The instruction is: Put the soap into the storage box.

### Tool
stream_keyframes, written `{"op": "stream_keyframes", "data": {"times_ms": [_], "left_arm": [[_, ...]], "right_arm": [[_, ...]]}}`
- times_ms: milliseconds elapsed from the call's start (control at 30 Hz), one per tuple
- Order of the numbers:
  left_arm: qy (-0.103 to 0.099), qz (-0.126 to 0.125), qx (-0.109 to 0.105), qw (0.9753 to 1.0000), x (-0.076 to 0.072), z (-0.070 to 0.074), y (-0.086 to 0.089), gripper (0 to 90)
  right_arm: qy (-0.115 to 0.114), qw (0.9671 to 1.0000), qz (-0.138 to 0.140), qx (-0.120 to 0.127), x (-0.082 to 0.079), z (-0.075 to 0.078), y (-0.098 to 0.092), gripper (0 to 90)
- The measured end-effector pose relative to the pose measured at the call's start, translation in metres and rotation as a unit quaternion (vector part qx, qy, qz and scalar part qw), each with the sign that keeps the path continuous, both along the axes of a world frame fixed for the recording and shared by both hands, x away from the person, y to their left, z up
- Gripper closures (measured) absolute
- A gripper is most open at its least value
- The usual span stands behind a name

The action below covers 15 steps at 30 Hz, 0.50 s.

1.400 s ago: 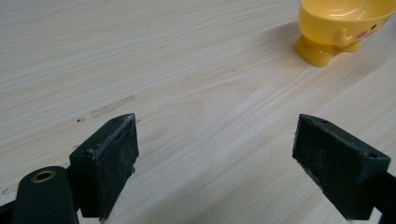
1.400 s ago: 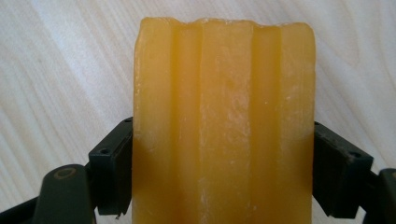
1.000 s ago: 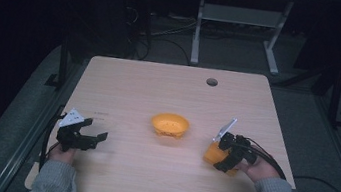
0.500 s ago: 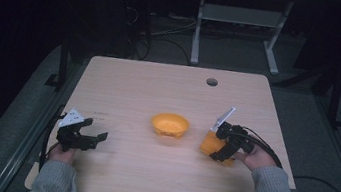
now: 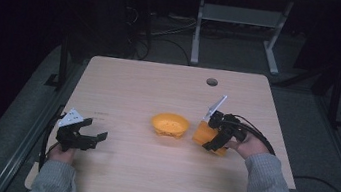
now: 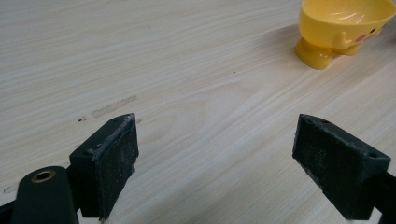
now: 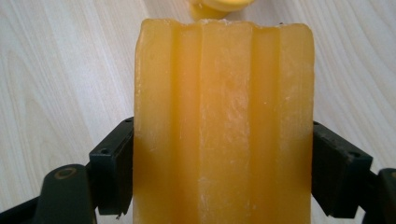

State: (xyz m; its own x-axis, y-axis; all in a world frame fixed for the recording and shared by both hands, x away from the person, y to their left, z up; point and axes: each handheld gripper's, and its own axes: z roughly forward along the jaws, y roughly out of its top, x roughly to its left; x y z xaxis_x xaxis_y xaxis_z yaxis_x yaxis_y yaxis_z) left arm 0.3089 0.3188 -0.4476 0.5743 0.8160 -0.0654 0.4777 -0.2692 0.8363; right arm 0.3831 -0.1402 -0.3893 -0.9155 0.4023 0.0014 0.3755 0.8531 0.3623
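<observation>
Yellow duck bowl (image 5: 170,124) with nothing visible inside; right gripper (image 5: 214,134) clamping orange ridged block (image 7: 223,126) just beside it; left gripper (image 5: 86,137) gaping wide.

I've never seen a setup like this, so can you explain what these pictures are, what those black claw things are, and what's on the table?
A person sits at a wooden table holding a hand-operated black clamp tool in each hand. The high view looks down from above; the other two come from small cameras riding on each tool, looking along its jaws. The left gripper sits near the table's near left edge with its jaws wide apart, holding nothing. The right gripper is closed on an orange-yellow ridged block, just right of a small yellow bowl in the table's middle. That bowl stands on little feet, seen in the left gripper view.
</observation>
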Motion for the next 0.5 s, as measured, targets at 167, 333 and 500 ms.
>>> {"op": "stream_keyframes", "data": {"times_ms": [167,333,500], "left_arm": [[0.0,0.002,-0.002,1.0,0.0,0.0,0.0,13.8],[0.0,0.001,-0.001,1.0,0.0,0.0,0.0,13.8],[0.0,0.001,-0.004,1.0,0.0,0.0,0.0,13.8]], "right_arm": [[0.0,1.0,0.005,-0.006,0.005,0.002,0.005,21.2],[-0.005,1.0,0.003,-0.001,0.008,0.007,0.006,21.2],[-0.008,0.9999,0.007,0.001,0.011,0.013,0.01,21.2]]}}
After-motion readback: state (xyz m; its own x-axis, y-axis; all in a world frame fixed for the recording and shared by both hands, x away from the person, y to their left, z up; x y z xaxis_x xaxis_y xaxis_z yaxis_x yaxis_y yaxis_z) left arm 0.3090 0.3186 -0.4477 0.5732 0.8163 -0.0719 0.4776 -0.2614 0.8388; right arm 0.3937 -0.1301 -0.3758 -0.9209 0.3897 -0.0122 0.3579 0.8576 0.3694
